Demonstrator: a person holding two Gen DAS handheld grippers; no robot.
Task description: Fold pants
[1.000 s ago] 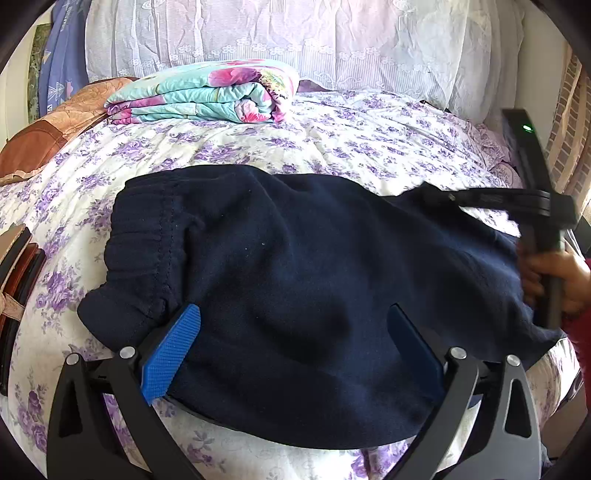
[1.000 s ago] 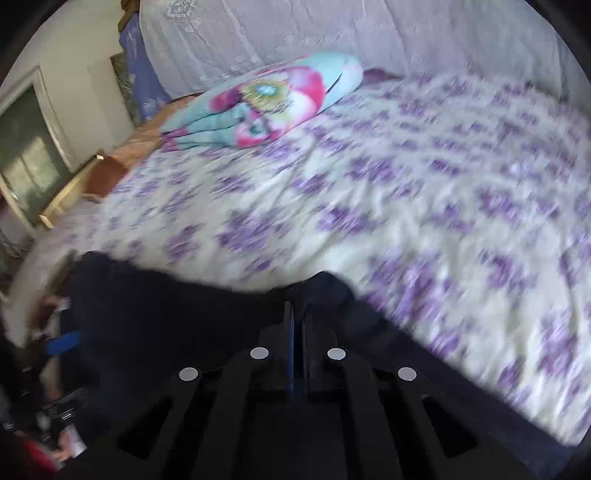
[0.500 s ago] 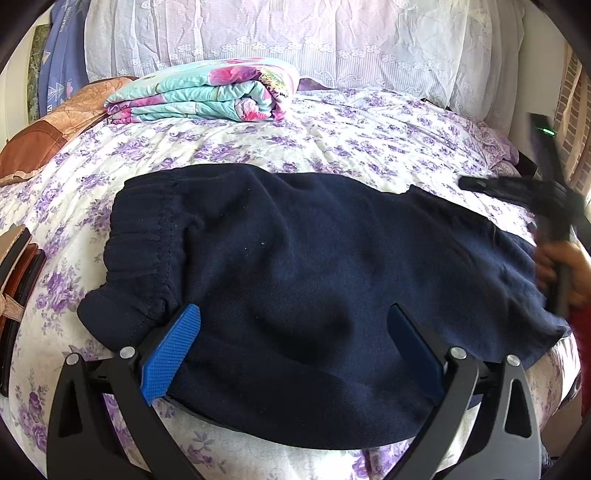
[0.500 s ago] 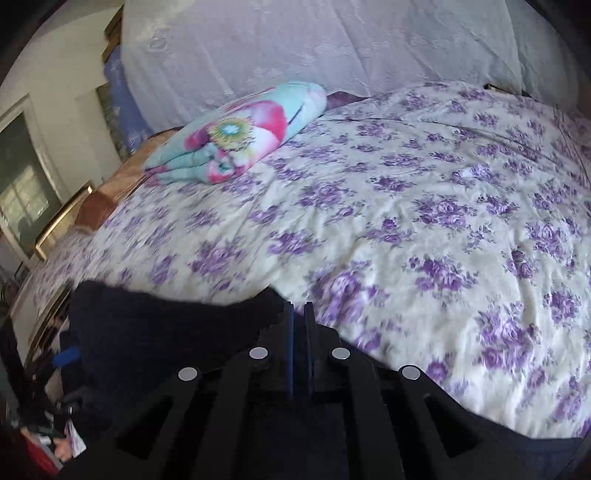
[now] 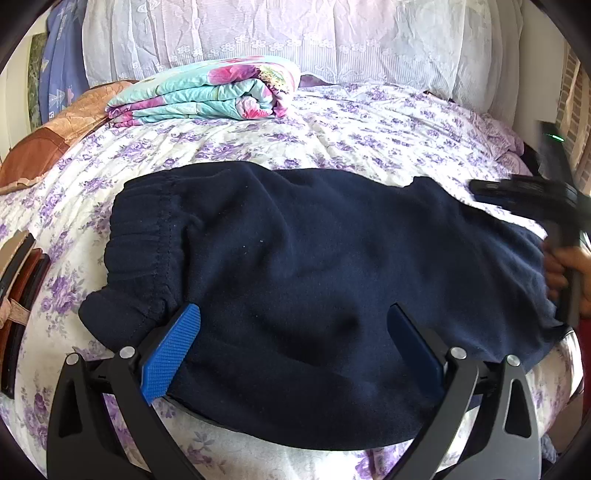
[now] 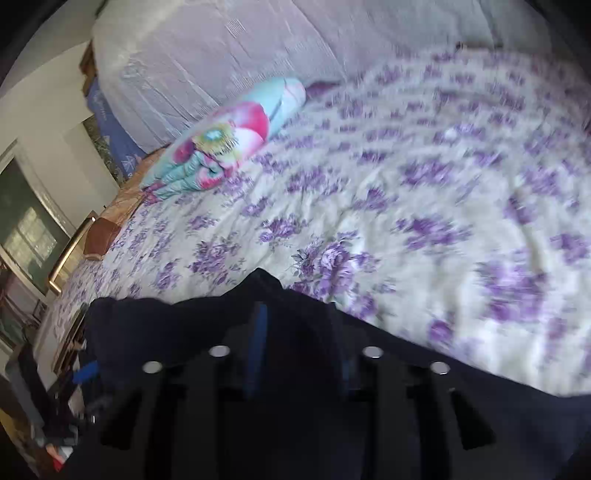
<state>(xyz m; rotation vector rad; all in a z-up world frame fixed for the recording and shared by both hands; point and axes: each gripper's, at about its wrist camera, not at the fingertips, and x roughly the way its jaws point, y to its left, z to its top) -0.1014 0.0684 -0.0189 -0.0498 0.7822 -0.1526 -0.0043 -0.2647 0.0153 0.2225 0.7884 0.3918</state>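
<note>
Your left tongs [image 5: 291,347] are spread wide and released, both blue pads [image 5: 171,352] hovering over the near edge of the navy pants [image 5: 314,258], with nothing pinched between them. Your right tongs [image 6: 301,347] have just been opening up; in the right wrist view the pads now stand apart with the dark cloth lying under and between them, but they aren't pressing on it, so I'd call that let go. From the left wrist view you can see the right tongs off to the right of the left ones, blurry, with your hand [image 5: 565,269] wrapped round the handle near the leg end of the pants. The pants lie folded over flat on the bed [image 5: 369,140], straight ahead of the left tongs, elastic waistband [image 5: 147,236] off to the left and the leg end running right. Beyond the pants there's the purple flowered bedspread, and further back, ahead and left of both tongs, a folded teal and pink floral blanket [image 5: 207,92] sits near the white lacy cover [image 5: 295,33] at the head of the bed. Way off left of the left tongs, an orange-brown cushion [image 5: 48,147] rests at the bed's edge.
</note>
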